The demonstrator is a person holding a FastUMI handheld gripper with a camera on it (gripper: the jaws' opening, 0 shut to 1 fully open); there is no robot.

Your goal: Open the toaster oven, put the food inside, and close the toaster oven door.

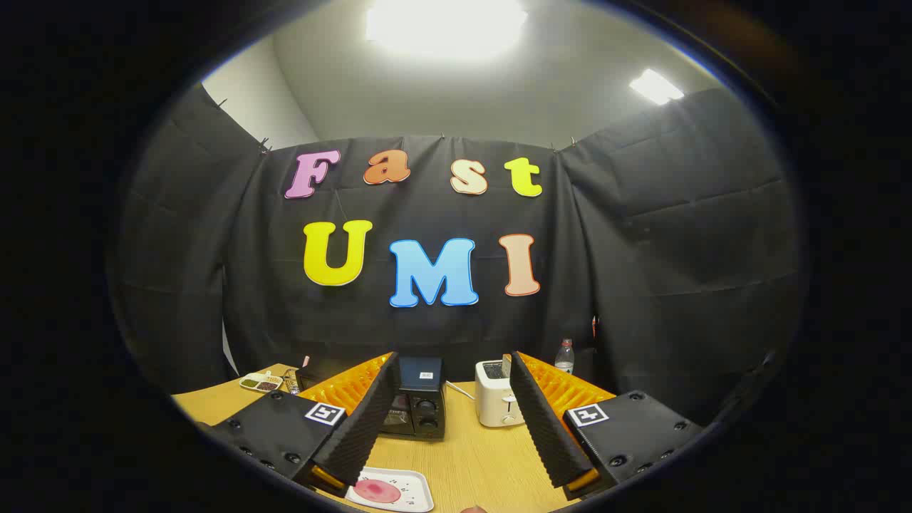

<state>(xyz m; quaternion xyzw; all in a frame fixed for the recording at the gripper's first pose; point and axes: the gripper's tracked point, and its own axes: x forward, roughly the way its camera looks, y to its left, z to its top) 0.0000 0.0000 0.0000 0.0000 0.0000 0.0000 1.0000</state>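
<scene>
You have on the table [491, 463]: one toaster oven [417, 406], one toaster [496, 402], one water bottle [564, 356], one tray [417, 491], one small dish [261, 382]. One gripper [452, 420], fingers spread.

Left part of toaster oven [417, 406] hidden behind one finger [360, 427]; door state unclear. Small dish [261, 382] left of oven too small to tell.

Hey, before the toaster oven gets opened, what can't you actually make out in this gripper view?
- Toaster oven: its door side is covered by the gripper's open left finger, so door state unknown.
- Tray with pink food: near end cut off, one corner under that finger.
- Small dish at the table's far corner: contents too small to identify.
</scene>
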